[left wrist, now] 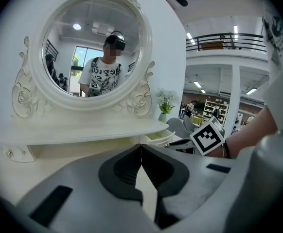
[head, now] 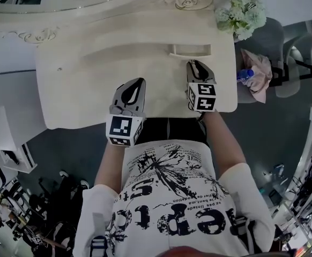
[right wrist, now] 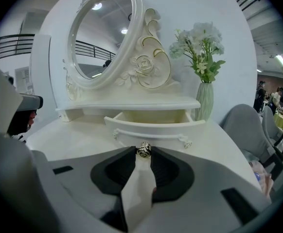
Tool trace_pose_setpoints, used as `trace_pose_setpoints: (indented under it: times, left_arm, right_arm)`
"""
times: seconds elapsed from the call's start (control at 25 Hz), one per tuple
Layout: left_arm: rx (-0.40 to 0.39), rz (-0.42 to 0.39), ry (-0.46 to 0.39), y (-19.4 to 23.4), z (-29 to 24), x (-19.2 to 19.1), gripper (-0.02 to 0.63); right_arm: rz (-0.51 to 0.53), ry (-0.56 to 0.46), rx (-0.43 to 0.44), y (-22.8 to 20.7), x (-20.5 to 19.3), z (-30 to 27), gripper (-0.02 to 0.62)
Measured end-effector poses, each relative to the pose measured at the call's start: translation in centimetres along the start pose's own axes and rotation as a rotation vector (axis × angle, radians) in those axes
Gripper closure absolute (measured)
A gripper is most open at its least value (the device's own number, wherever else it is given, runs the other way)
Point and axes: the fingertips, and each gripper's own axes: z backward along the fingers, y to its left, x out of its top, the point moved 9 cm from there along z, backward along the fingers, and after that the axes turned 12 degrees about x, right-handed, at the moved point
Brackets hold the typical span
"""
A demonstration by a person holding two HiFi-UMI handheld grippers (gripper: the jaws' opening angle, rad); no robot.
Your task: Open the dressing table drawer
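Note:
The cream dressing table (head: 81,100) has a small drawer (head: 191,50) under its shelf, and the drawer (right wrist: 151,125) stands pulled partly out with its inside showing. My right gripper (head: 192,64) reaches to the drawer front, and its tips (right wrist: 144,152) close round the small metal knob (right wrist: 144,149) in the middle of that front. My left gripper (head: 140,82) hovers over the bare tabletop left of the drawer, shut with nothing in it (left wrist: 141,148). In the left gripper view the drawer (left wrist: 158,137) and the right gripper's marker cube (left wrist: 208,136) show at the right.
An oval mirror (left wrist: 93,47) in a carved frame rises behind the shelf. A vase of white flowers (head: 242,12) stands at the table's back right corner. A grey chair (head: 271,42) with pink cloth and a blue bottle (head: 245,75) sits right of the table.

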Motion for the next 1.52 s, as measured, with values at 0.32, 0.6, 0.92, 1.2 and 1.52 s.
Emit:
trace_pose_setpoints:
  times: [0.32, 0.6, 0.92, 1.2, 1.52]
  left_arm:
    - [0.006, -0.004, 0.009, -0.2, 0.8, -0.3, 0.586]
    - [0.020, -0.021, -0.012, 0.3, 1.4, 0.9, 0.588]
    - [0.032, -0.041, -0.084, 0.7, 2.8, 4.1, 0.588]
    - [0.068, -0.072, -0.182, 1.7, 4.4, 7.9, 0.586]
    - [0.077, -0.101, -0.252, 2.8, 5.6, 10.8, 0.586]
  right_arm:
    - [-0.012, -0.003, -0.002, 0.4, -0.6, 0.5, 0.486]
    - [0.020, -0.001, -0.013, 2.1, 0.6, 2.8, 0.463]
    - [0.105, -0.225, 0.018, 5.3, 6.3, 8.4, 0.535]
    - [0.182, -0.406, 0.021, 6.5, 11.4, 11.6, 0.571]
    - [0.256, -0.506, 0.056, 7.6, 13.7, 13.6, 0.578]
